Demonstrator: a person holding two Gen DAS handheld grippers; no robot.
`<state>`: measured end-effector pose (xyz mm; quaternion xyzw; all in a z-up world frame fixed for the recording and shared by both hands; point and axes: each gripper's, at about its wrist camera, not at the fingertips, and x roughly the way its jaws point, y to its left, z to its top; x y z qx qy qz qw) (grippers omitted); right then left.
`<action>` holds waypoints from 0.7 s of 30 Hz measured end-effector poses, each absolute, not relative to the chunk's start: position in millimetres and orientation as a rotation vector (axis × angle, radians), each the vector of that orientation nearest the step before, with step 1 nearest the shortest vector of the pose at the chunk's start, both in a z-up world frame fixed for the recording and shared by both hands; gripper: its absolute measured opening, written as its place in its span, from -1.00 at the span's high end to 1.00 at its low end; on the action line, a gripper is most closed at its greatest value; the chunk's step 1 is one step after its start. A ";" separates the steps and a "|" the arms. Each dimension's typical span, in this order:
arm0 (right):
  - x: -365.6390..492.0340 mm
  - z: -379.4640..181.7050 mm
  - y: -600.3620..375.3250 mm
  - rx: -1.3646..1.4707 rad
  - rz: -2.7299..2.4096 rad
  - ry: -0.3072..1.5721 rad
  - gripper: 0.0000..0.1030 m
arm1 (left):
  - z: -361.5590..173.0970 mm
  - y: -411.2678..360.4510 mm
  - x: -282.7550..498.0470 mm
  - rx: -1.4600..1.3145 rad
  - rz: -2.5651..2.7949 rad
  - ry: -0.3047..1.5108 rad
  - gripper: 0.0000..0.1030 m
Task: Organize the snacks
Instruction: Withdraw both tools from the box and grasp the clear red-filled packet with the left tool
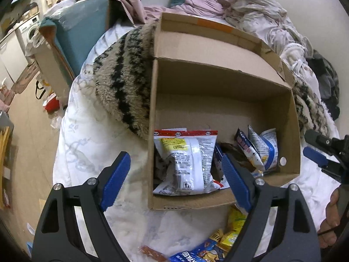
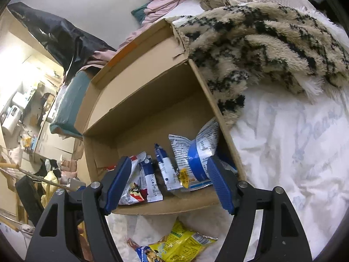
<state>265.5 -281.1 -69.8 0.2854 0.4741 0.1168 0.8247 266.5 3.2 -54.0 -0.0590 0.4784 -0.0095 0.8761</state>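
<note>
Snacks (image 1: 185, 163) fill a cardboard box (image 1: 218, 109) on white bedding (image 2: 283, 142); both grippers' fingers (image 1: 115, 181) open.

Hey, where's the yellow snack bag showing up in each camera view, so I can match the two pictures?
Left wrist view: the yellow snack bag lies at the bottom, right of centre, on the white bedding just outside the box's near wall, partly behind the gripper's finger.
Right wrist view: the bag lies bottom centre, on the bedding below the box.
Shared landmark: the cardboard box holding snack packets.
</note>
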 end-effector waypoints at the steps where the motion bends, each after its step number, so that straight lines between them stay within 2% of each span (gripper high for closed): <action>1: 264.9 -69.1 -282.1 0.606 0.250 1.007 -0.45 | -53.2 5.2 265.4 -0.135 -0.022 0.997 -0.62; 11: 248.6 -62.2 -283.7 0.578 0.246 1.018 -0.45 | -39.8 15.5 238.7 -0.123 0.004 0.980 -0.65; 21: 217.2 -51.5 -282.7 0.529 0.232 1.030 -0.45 | -52.4 33.9 200.7 -0.111 0.105 1.063 -0.65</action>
